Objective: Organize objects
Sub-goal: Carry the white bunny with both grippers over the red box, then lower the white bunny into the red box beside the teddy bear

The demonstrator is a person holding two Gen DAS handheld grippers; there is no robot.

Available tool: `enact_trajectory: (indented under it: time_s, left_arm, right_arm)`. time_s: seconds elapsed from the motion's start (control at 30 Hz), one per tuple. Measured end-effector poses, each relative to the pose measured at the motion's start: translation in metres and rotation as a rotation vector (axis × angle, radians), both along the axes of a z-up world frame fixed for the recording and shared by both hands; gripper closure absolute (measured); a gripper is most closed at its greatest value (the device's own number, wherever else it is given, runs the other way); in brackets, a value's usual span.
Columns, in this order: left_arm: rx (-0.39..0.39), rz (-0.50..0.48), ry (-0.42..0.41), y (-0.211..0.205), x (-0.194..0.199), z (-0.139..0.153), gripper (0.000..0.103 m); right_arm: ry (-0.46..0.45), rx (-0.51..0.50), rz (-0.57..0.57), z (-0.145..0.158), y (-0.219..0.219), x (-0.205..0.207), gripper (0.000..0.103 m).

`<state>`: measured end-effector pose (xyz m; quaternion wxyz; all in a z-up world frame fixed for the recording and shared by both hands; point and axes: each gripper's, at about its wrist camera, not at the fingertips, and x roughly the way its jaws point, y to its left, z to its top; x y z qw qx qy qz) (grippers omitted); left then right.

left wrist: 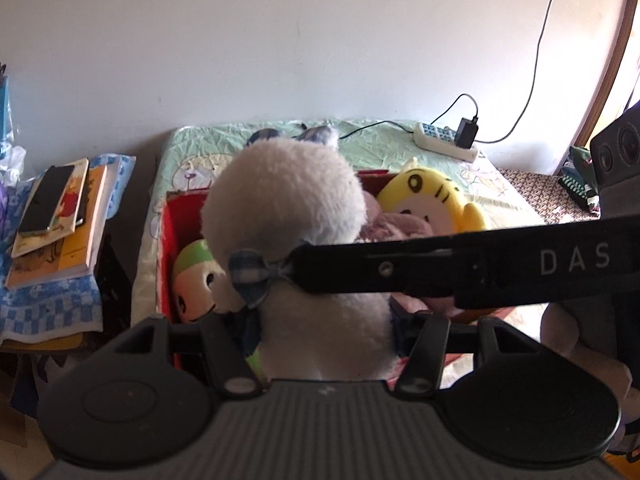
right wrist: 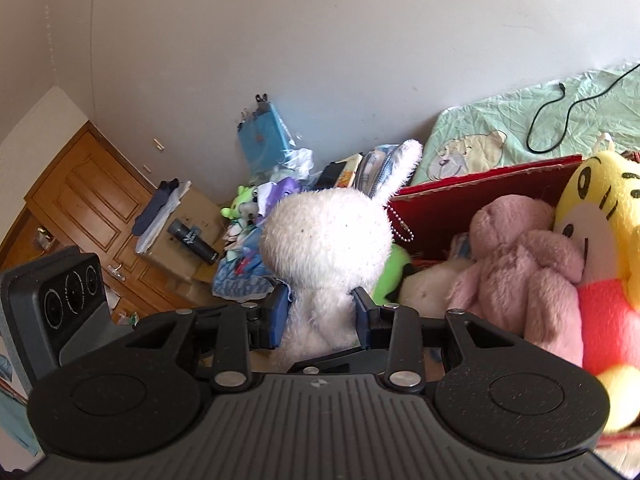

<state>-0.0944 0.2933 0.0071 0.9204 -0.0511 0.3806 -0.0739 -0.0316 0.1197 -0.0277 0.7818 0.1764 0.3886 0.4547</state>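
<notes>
Left wrist view: the left gripper (left wrist: 326,328) has its fingers pressed against both sides of the white plush rabbit (left wrist: 288,208), clamped low on its body, just above the red box (left wrist: 176,224) on the bed (left wrist: 372,148). The right gripper's black finger crosses in at the rabbit's neck, by the checked bow (left wrist: 250,274). In the box, a green-capped plush (left wrist: 196,276) and a yellow plush (left wrist: 430,200).

Right wrist view: the right gripper (right wrist: 322,312) pinches the same rabbit (right wrist: 326,240) at the body, blue pads (right wrist: 280,314) squeezing the fur. A pink plush (right wrist: 520,268) and the yellow plush (right wrist: 596,240) sit in the red box (right wrist: 460,204).
</notes>
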Motion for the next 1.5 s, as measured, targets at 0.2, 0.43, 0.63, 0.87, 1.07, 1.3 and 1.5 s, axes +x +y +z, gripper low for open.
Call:
enact_trajectory:
  time_s: [0.2, 0.43, 0.63, 0.87, 1.07, 1.3, 1.5]
  left_arm:
    - [0.004, 0.021, 0.066, 0.005, 0.019, -0.02, 0.045]
    - [0.006, 0.031, 0.097, 0.011, 0.028, -0.033, 0.043]
    - [-0.003, 0.022, 0.092, 0.009, 0.033, -0.036, 0.039]
    - [0.008, 0.005, 0.094, -0.001, 0.036, -0.038, 0.023]
    - [0.027, 0.008, 0.1, -0.008, 0.037, -0.04, 0.013]
    - [0.047, 0.02, 0.111, -0.011, 0.039, -0.041, 0.009]
    - [0.061, 0.037, 0.121, -0.015, 0.043, -0.04, 0.009]
  right_arm:
    - [0.029, -0.039, 0.01, -0.017, 0.007, 0.014, 0.066]
    - [0.044, -0.076, 0.025, -0.028, 0.014, 0.023, 0.066]
    - [0.067, -0.067, 0.006, -0.034, 0.009, 0.032, 0.066]
    - [0.056, -0.094, 0.014, -0.034, -0.001, 0.033, 0.067]
    - [0.069, -0.085, 0.029, -0.038, -0.005, 0.032, 0.067]
    - [0.086, -0.069, 0.035, -0.039, -0.008, 0.032, 0.067]
    - [0.103, -0.045, 0.024, -0.042, -0.007, 0.033, 0.067]
